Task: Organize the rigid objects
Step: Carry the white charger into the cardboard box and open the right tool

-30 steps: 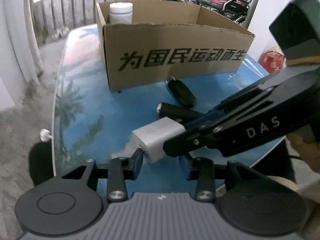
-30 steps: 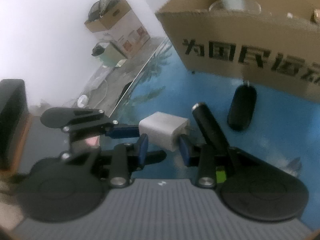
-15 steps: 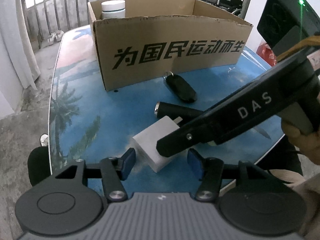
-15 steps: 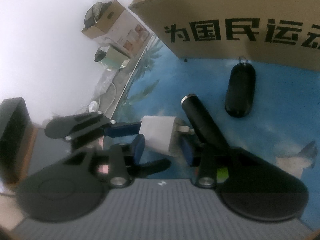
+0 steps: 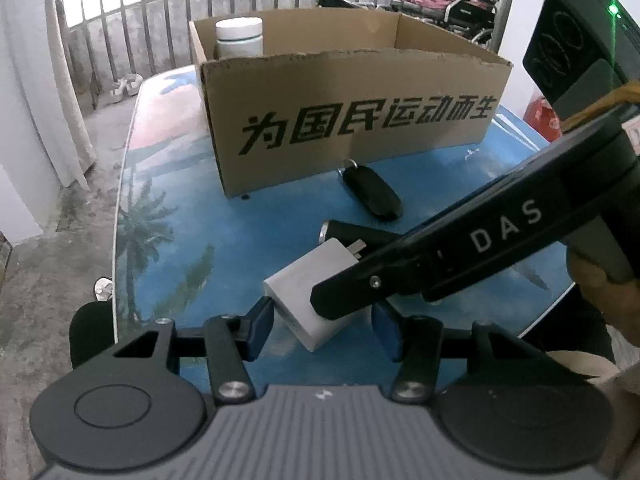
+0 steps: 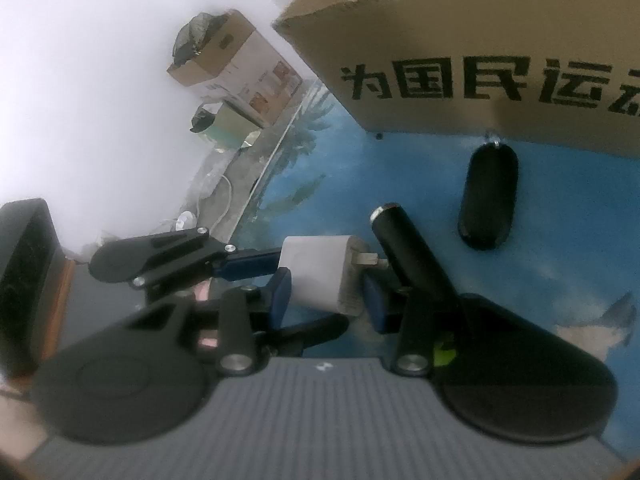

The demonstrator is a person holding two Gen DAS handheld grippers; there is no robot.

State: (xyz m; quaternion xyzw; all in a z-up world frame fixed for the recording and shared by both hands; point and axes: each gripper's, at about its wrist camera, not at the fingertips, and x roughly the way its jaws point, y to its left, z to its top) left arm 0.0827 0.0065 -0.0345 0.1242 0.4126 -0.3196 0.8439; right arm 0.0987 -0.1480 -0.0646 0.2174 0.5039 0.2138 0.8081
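A white charger plug (image 5: 308,300) is held just above the blue table (image 5: 240,248). My right gripper (image 6: 326,300) is shut on the charger plug (image 6: 320,276), its prongs pointing right. My left gripper (image 5: 324,330) is open, its blue pads on either side of the charger without squeezing it. A black cylinder (image 5: 360,234) and a black key fob (image 5: 374,196) lie on the table behind the charger. The cardboard box (image 5: 352,120) with black Chinese lettering stands further back and holds a white jar (image 5: 239,38).
The table's left edge (image 5: 120,216) drops to a concrete floor with a railing behind. In the right wrist view, cardboard boxes (image 6: 236,68) stand against a white wall beyond the table. A red bag (image 5: 544,118) sits at the far right.
My left gripper has opened and let go of the charger. My right gripper has closed on it and holds it now. Both views have drawn back a little from the box.
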